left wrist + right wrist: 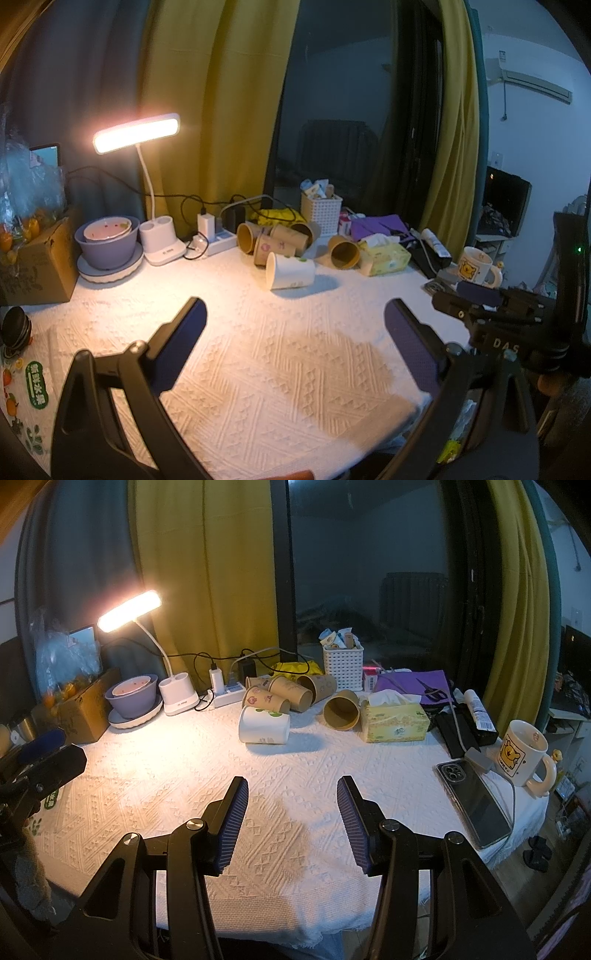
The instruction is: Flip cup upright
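Note:
A white paper cup (290, 271) lies on its side on the white tablecloth (258, 350), its mouth facing left; it also shows in the right wrist view (264, 725). Behind it several brown paper cups (275, 236) lie tipped in a heap, and one more brown cup (343, 252) lies apart, mouth toward me. My left gripper (295, 314) is open and empty, hovering over the cloth short of the white cup. My right gripper (292, 792) is open and empty too, over the cloth's middle. The right gripper's body (491, 314) shows at the right of the left wrist view.
A lit desk lamp (136, 133), purple bowls (107, 240), a power strip (218, 236) and a cardboard box (37, 266) stand at back left. A white basket (343, 666), tissue box (395, 720), phone (476, 805) and bear mug (521, 753) sit at right.

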Action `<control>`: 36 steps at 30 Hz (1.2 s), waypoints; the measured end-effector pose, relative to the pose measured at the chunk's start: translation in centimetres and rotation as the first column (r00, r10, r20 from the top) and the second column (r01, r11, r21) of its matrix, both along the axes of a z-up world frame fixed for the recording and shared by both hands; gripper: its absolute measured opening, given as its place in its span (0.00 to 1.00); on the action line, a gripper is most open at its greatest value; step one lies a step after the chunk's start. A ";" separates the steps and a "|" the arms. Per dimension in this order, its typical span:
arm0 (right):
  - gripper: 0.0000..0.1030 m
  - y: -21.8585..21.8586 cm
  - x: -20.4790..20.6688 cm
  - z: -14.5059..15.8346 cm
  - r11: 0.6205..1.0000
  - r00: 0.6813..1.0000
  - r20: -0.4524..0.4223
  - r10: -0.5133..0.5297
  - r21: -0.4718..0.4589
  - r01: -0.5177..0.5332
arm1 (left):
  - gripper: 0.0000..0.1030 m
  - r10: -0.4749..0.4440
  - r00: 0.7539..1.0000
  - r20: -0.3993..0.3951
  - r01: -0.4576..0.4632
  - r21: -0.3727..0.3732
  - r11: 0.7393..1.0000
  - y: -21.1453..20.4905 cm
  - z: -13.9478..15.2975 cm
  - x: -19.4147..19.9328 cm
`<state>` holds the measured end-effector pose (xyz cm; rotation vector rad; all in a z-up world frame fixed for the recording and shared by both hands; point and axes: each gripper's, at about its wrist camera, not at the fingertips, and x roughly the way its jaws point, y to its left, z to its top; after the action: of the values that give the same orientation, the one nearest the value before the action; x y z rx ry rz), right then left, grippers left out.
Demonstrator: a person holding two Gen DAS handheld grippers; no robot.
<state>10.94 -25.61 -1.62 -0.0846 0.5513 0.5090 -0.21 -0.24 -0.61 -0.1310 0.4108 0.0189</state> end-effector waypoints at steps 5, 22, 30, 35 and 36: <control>0.51 0.0 0.0 -0.1 1.000 1.000 0.001 0.000 0.000 0.000 | 0.95 -0.006 1.000 -0.004 0.006 0.003 1.000 -0.3 -0.1 0.2; 0.51 0.1 0.0 -0.1 1.000 1.000 -0.001 0.000 -0.001 0.000 | 0.95 -0.022 1.000 -0.017 0.022 0.006 1.000 -0.5 0.2 0.7; 0.51 0.3 0.3 -0.5 1.000 1.000 -0.017 -0.001 -0.004 0.001 | 0.95 -0.048 0.997 -0.058 0.048 0.013 0.999 -0.8 -0.6 2.0; 0.51 0.1 2.8 -2.3 1.000 0.998 -0.053 -0.016 -0.023 0.014 | 0.95 -0.095 0.985 -0.144 0.101 0.033 0.994 -1.5 -2.5 5.6; 0.51 -0.1 3.4 -2.6 0.999 0.998 -0.057 -0.021 -0.026 0.020 | 0.95 -0.105 0.981 -0.164 0.112 0.036 0.993 -1.7 -3.0 6.5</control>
<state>14.32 -25.68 -4.19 -0.0887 0.6139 0.4859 6.25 -1.90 -3.57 -0.0628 0.5795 -0.0691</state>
